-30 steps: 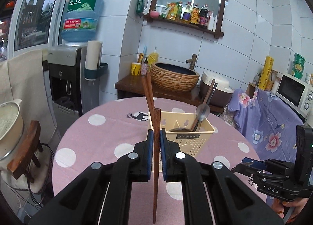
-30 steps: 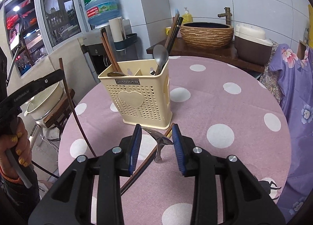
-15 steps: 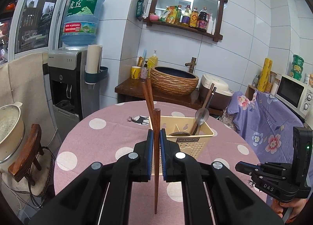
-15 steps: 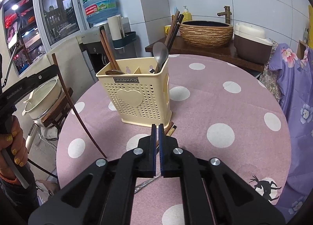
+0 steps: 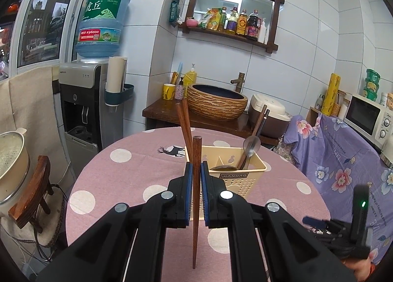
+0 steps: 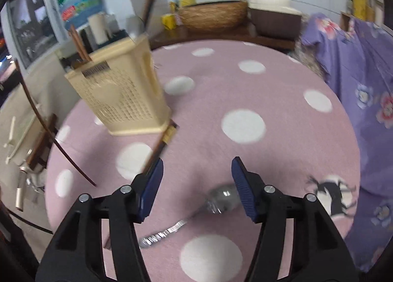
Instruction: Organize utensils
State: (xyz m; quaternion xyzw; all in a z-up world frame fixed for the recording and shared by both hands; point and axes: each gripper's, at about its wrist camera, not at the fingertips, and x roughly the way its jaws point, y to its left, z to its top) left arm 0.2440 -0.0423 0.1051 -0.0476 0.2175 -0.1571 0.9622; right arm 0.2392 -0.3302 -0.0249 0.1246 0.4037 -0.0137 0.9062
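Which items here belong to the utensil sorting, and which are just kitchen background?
Job:
- chopstick in left tongs
- cream utensil holder
- spoon and chopstick on table at the opening right tongs

Background:
- water dispenser
- basin
- microwave

Counts:
- utensil caddy (image 5: 242, 176): 1, cream plastic, on the worktop (image 5: 127, 174).
- Chopsticks: 2 brown ones (image 5: 183, 125) standing in the caddy, 2 dark ones (image 5: 260, 120) at its far side, 1 clamped upright (image 5: 196, 183) in the closed left jaws, 1 lying on the worktop (image 6: 164, 141).
- Spoons: 2 in the caddy (image 5: 251, 145), 1 on the worktop (image 6: 221, 199).
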